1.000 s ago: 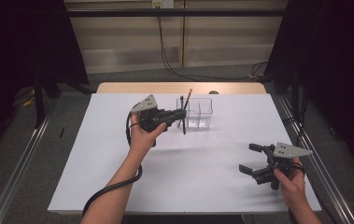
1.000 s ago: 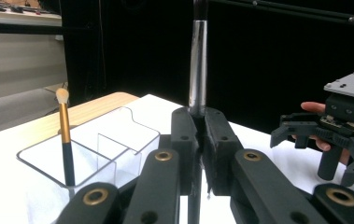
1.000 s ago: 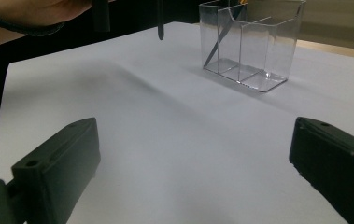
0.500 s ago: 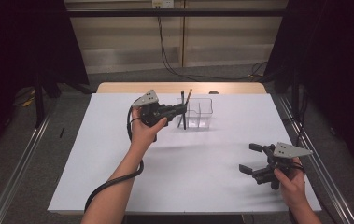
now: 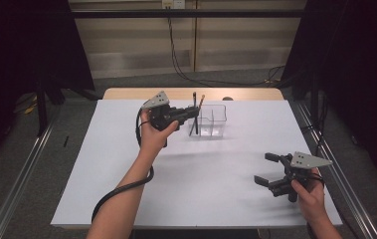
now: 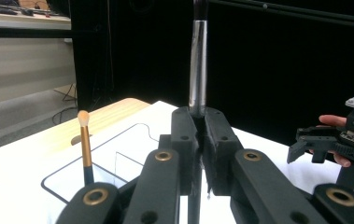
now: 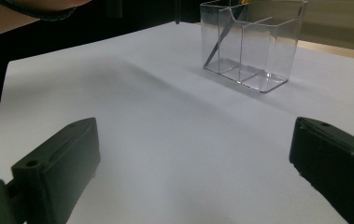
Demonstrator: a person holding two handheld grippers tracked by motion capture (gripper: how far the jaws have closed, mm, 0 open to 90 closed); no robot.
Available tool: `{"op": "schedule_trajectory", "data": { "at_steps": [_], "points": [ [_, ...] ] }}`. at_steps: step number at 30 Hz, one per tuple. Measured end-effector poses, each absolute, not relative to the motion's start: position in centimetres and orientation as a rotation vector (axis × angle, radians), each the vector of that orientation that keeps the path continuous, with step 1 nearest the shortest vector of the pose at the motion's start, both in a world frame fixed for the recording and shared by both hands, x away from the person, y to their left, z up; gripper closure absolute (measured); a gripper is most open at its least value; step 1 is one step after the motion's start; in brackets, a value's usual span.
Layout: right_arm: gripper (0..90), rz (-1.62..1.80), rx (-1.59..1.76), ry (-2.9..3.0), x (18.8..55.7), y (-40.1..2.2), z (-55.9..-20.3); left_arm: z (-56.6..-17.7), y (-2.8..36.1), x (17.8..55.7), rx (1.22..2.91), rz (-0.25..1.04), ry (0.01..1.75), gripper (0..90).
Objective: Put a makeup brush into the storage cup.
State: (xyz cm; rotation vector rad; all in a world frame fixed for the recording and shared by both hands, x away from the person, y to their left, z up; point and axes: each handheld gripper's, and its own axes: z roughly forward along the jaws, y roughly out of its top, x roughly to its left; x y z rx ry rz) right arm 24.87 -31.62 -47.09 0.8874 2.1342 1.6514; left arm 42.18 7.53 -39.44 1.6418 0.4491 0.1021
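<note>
Just above the centre of the high view, the left gripper (image 5: pixel 192 115) is clenched on a dark-handled brush (image 5: pixel 195 112), which stands nearly upright between the jaws. In the left gripper view the two black jaws press together on the brush's shiny metal ferrule (image 6: pixel 197 65), which rises out of the top of the frame (the bristle end is cut off there). The brush's lower end hangs over the left part of a clear plastic organizer (image 5: pixel 215 121), just right of the gripper in the high view; whether it touches the bottom cannot be told. A second brush with a gold handle (image 6: pixel 85 149) leans inside that same container, at lower left in the left gripper view. The organizer stands on a white table (image 5: pixel 226 194). At the lower right of the high view, the right gripper (image 5: pixel 269 169) is held low over the table with its jaws spread wide and nothing between them, well apart from the organizer.
</note>
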Motion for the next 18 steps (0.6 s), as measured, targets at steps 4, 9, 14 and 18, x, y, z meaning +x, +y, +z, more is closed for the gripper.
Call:
{"op": "schedule_trajectory", "data": {
  "at_steps": [4, 9, 14, 18],
  "points": [
    [1.5, 1.653, 0.886, 2.135, 24.9, -31.6, -47.1, -39.1, 7.5, 42.4, 1.644, 0.107, 0.450, 83.8],
    [1.4, 1.654, 0.884, 2.137, 24.9, -31.6, -47.1, -38.8, 7.5, 42.8, 1.640, 0.108, 0.456, 83.8],
    [1.5, 1.655, 0.883, 2.138, 24.9, -31.5, -47.1, -38.4, 7.4, 43.1, 1.638, 0.115, 0.456, 83.8],
    [1.5, 1.655, 0.882, 2.140, 24.9, -31.5, -47.1, -37.9, 7.3, 43.3, 1.638, 0.123, 0.456, 83.8]
  ]
}}
